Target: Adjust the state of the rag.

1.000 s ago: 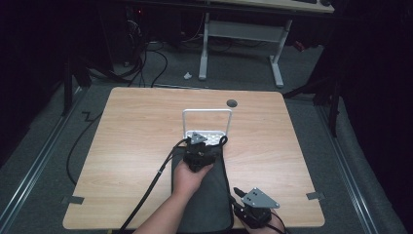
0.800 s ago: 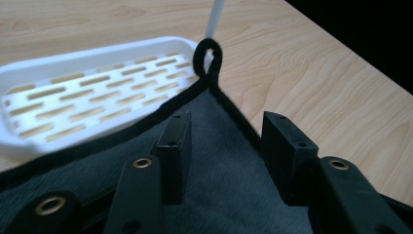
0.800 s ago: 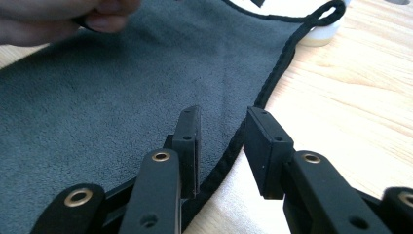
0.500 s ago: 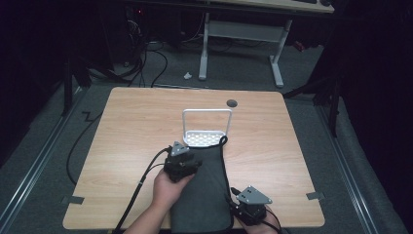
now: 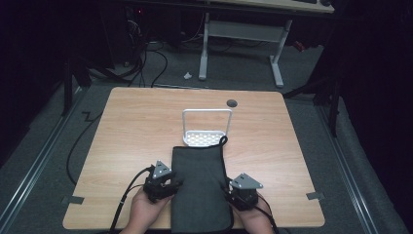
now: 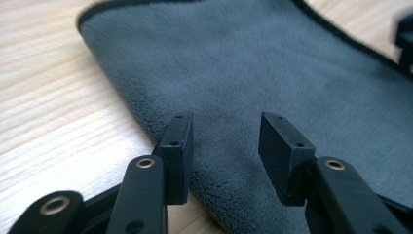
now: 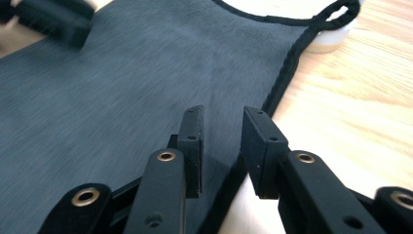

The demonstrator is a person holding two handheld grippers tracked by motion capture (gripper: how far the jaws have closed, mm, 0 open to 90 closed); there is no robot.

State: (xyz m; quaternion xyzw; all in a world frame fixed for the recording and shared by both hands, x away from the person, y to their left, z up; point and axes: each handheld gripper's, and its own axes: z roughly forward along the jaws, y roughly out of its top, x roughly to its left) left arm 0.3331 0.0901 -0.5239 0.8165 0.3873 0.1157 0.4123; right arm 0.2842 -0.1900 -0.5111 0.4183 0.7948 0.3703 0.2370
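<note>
A dark grey towel [image 5: 199,187] lies folded lengthwise on the wooden table [image 5: 136,126], its far end with a cord loop [image 5: 223,141] touching a white rack [image 5: 207,127]. My left gripper [image 5: 171,185] is at the towel's near left edge. In the left gripper view the left gripper [image 6: 224,148] is open just above the towel [image 6: 253,73], the edge under its left pad. My right gripper [image 5: 233,191] is at the near right edge. There the right gripper [image 7: 221,146] is open, its jaws just closing, with the hem of the towel [image 7: 112,92] between the pads, untouched.
The white rack [image 7: 331,36] has a perforated base and an upright hoop, standing mid-table. A small dark grommet [image 5: 232,103] sits near the far edge. Black cables [image 5: 124,204] trail off the near edge. Bare wood lies left and right of the towel.
My left gripper has come back from the towel's far end near the rack to its near left edge. My right gripper has shifted slightly inward onto the right hem, its jaws narrower.
</note>
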